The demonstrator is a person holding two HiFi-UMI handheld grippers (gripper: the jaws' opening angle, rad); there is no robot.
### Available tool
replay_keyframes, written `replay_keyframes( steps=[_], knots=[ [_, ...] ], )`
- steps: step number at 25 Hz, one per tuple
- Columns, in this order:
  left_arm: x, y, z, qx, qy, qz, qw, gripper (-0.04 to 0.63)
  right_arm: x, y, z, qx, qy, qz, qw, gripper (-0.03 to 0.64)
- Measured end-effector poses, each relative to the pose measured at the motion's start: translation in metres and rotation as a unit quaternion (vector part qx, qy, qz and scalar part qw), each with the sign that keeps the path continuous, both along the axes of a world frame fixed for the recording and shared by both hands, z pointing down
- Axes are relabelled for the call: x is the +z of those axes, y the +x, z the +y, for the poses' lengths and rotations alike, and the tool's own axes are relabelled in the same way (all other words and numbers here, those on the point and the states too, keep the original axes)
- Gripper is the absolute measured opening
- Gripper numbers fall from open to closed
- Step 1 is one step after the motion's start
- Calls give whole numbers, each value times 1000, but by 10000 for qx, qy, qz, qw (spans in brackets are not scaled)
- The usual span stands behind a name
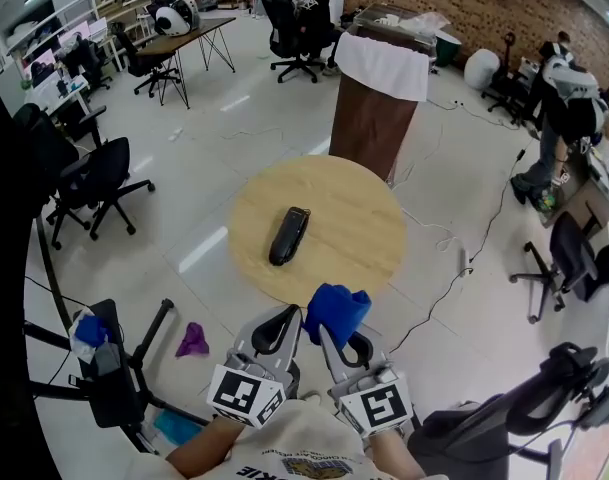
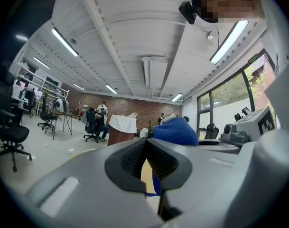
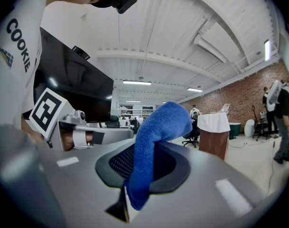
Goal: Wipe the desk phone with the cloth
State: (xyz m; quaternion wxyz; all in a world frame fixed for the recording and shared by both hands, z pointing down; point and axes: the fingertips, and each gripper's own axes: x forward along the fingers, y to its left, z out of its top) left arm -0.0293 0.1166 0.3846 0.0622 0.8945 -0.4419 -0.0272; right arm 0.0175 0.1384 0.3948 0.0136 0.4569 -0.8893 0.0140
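Observation:
A black desk phone handset (image 1: 288, 235) lies on the round wooden table (image 1: 364, 208), left of its middle. Both grippers hang side by side just short of the table's near edge. My right gripper (image 1: 332, 334) is shut on a blue cloth (image 1: 336, 311), which bunches up above its jaws; the same blue cloth (image 3: 153, 141) fills the jaw gap in the right gripper view. My left gripper (image 1: 289, 330) is shut with nothing between its jaws, and its pads (image 2: 135, 156) meet. From the left gripper view the blue cloth (image 2: 175, 131) shows just to the right.
A brown lectern with a white cloth (image 1: 376, 103) stands behind the table. Office chairs (image 1: 94, 183) are at the left and a chair (image 1: 559, 263) at the right. A purple rag (image 1: 192, 340) lies on the floor. A cable (image 1: 454, 268) trails on the right. A person (image 1: 564, 108) stands far right.

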Motion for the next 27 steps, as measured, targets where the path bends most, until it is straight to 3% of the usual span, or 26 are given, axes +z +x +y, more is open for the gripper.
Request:
replay_keyframes(
  steps=[8,27],
  knots=[
    [-2,6,12,-22,79,-125,9999,0,1,8,12,71,1,88,9999,61],
    [10,13,9,290,40,-44,9996,0,8,11,8,286,34,266,9992,61]
  ],
)
